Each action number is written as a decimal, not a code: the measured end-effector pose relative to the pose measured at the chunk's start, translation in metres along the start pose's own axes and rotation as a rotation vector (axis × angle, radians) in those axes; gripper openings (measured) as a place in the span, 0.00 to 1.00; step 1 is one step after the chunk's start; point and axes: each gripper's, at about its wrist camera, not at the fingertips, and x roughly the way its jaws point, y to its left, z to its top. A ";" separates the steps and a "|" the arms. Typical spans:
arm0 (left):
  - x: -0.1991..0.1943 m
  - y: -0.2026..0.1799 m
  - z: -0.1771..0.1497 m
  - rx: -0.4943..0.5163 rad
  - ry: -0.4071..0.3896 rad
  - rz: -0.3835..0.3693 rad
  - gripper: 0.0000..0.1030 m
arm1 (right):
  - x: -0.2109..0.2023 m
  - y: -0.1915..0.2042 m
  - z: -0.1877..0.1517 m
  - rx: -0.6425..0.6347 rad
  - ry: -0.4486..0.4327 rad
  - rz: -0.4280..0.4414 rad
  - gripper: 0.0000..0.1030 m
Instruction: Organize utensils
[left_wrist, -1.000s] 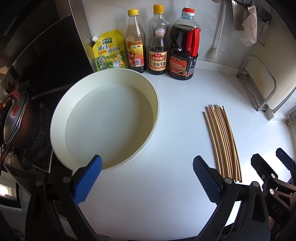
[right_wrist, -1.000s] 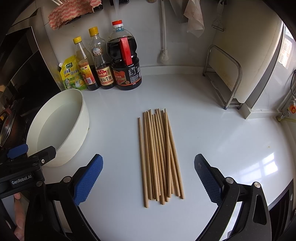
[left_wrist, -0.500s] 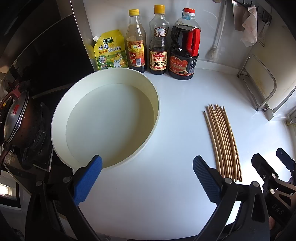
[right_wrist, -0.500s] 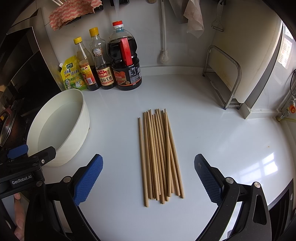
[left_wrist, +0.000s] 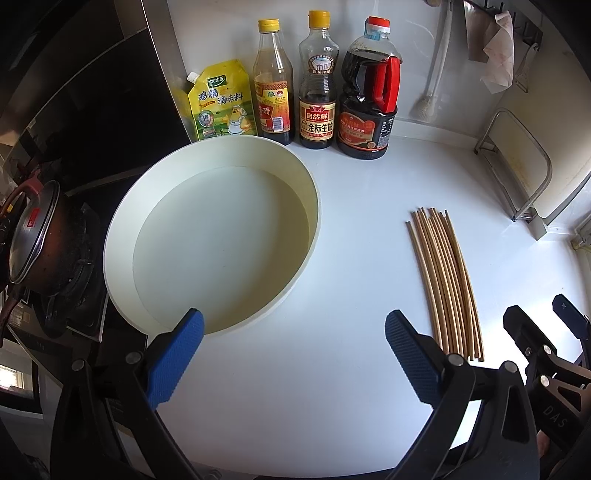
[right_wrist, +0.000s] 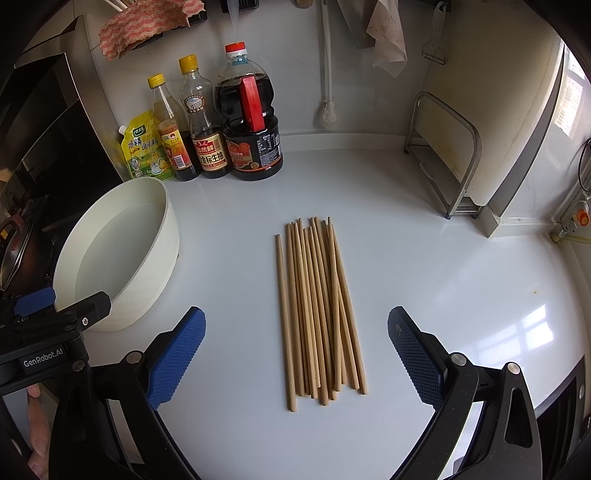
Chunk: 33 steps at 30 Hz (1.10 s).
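Several wooden chopsticks (right_wrist: 317, 306) lie side by side in a loose bundle on the white counter, pointing away from me. My right gripper (right_wrist: 295, 354) hovers open just in front of their near ends, jaws wide on either side. In the left wrist view the same chopsticks (left_wrist: 443, 280) lie to the right. My left gripper (left_wrist: 293, 354) is open and holds nothing, its left pad over the near rim of a round white basin (left_wrist: 312, 206). The basin (right_wrist: 162, 206) is empty and stands left of the chopsticks.
A yellow seasoning pouch (left_wrist: 221, 103), two sauce bottles (left_wrist: 317, 107) and a large soy jug (left_wrist: 369, 110) line the back wall. A metal rack with a cutting board (right_wrist: 454, 155) stands at the right. A stove with a dark pot (left_wrist: 33, 243) is at the left.
Almost nothing has moved. Both grippers stay open and hold their places, with only a slight drift in the views.
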 end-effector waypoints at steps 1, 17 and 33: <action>0.000 0.000 0.000 0.000 0.000 0.000 0.94 | 0.000 0.000 0.000 0.000 0.000 0.000 0.92; -0.001 0.000 0.000 0.000 -0.001 0.000 0.94 | -0.001 0.000 -0.001 0.002 -0.002 -0.002 0.92; 0.012 -0.012 -0.003 0.029 0.030 -0.042 0.94 | 0.000 -0.025 -0.010 0.031 0.008 -0.039 0.92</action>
